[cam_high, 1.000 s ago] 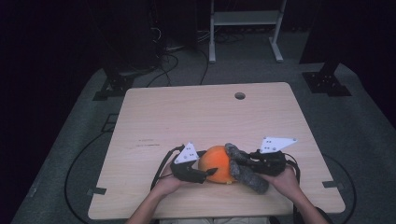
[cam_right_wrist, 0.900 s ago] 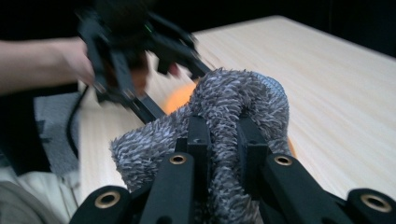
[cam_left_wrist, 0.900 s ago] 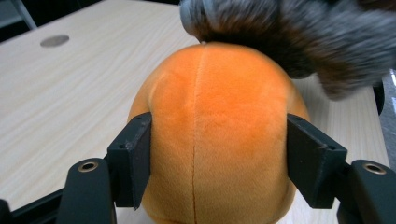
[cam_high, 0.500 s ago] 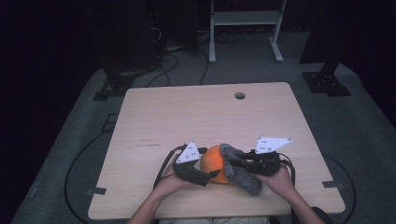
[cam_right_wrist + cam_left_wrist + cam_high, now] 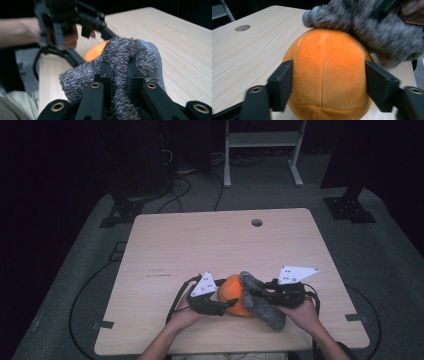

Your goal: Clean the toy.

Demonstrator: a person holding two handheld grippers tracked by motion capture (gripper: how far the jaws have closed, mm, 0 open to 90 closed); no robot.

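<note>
The work in hand appears to be wiping or covering an orange plush ball [image 5: 233, 295] with a grey fuzzy cloth [image 5: 262, 305], both located near the near edge of the surface [image 5: 200, 245], slightly right of its middle.

Status, judged from the present layout: the cloth is in contact with the ball's top and right side, so the operation is under way. Most of the ball is uncovered, so the greater part seems left to do.

Right gripper [image 5: 119, 72]: the fingers are narrow and clamped on a gathered fold of the cloth, as the right gripper view shows. In the high view this gripper [image 5: 260, 295] lies to the right of the ball, with the cloth hanging from it down to the surface.

Left gripper [image 5: 328, 82]: the fingers stand on either side of the ball at roughly its widest part and have just been closing from a wider setting. The left gripper view shows the pads at the plush, apparently touching; whether they press firmly cannot be told.

Materials and shapes:
- Ball: rounded, short-pile plush, bright orange, with a vertical seam down its middle and a cross seam near its base. Soft; likely to deform under grip.
- Cloth: long-pile, shaggy grey fabric, limp and bunched.
- Surface: pale wood grain, flat, with a round cable hole [image 5: 257, 222] near the far edge.
</note>
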